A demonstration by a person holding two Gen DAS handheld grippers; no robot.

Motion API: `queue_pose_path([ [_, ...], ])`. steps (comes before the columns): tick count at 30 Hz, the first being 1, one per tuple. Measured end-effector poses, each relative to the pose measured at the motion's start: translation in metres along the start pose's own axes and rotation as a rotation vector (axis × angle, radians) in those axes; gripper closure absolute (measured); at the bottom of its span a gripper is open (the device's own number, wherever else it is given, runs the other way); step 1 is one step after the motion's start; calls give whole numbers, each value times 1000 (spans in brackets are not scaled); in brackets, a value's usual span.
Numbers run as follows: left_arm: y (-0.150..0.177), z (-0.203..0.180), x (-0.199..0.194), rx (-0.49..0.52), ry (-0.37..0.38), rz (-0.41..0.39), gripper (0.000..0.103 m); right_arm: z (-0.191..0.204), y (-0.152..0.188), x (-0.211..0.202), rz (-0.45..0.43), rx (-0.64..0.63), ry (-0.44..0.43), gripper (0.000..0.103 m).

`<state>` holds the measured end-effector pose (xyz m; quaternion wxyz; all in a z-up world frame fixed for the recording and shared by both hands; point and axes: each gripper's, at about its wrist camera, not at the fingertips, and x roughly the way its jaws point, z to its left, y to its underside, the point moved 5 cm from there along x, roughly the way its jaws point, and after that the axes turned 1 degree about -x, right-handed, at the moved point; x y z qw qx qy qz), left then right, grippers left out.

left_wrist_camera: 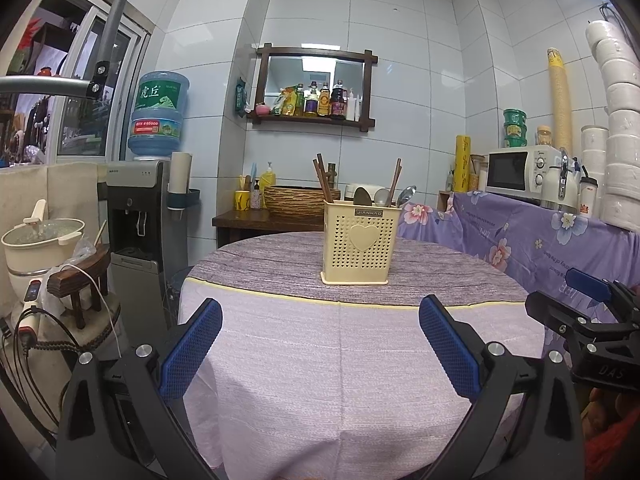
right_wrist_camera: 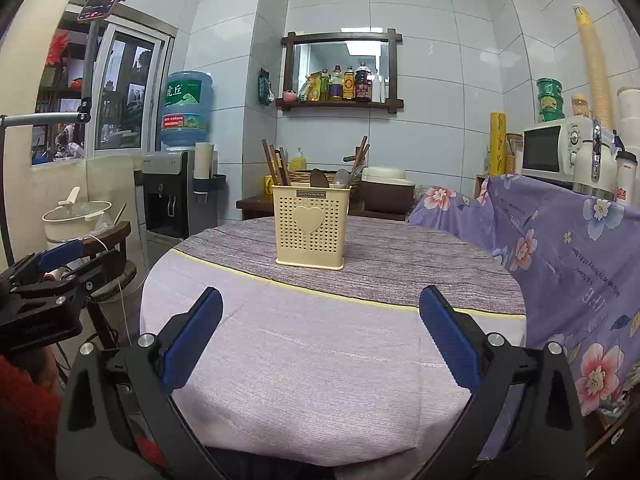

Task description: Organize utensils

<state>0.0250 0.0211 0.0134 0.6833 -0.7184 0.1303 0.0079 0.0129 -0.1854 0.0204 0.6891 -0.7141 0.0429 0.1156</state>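
A cream perforated utensil holder [left_wrist_camera: 359, 241] with a heart on its front stands upright on the round table [left_wrist_camera: 340, 352], toward the far side. It also shows in the right wrist view [right_wrist_camera: 310, 227]. Brown chopsticks [left_wrist_camera: 322, 178] and metal spoons [left_wrist_camera: 384, 197] stick out of its top. My left gripper [left_wrist_camera: 320, 316] is open and empty, held over the near part of the table, well short of the holder. My right gripper [right_wrist_camera: 320, 316] is open and empty too, at about the same distance. Each gripper shows at the edge of the other's view.
A water dispenser [left_wrist_camera: 140, 208] and a stool with a cream pot [left_wrist_camera: 42, 240] stand left of the table. A counter draped in purple floral cloth [left_wrist_camera: 532, 240] with a microwave [left_wrist_camera: 520, 170] runs along the right. A wooden side table [left_wrist_camera: 272, 216] with a basket stands behind.
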Motion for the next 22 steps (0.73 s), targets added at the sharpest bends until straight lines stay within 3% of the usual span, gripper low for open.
queue_pose_path([
  [22,3,3,1,4,-2,3,5,-1,0,1,5,1,-1,6],
])
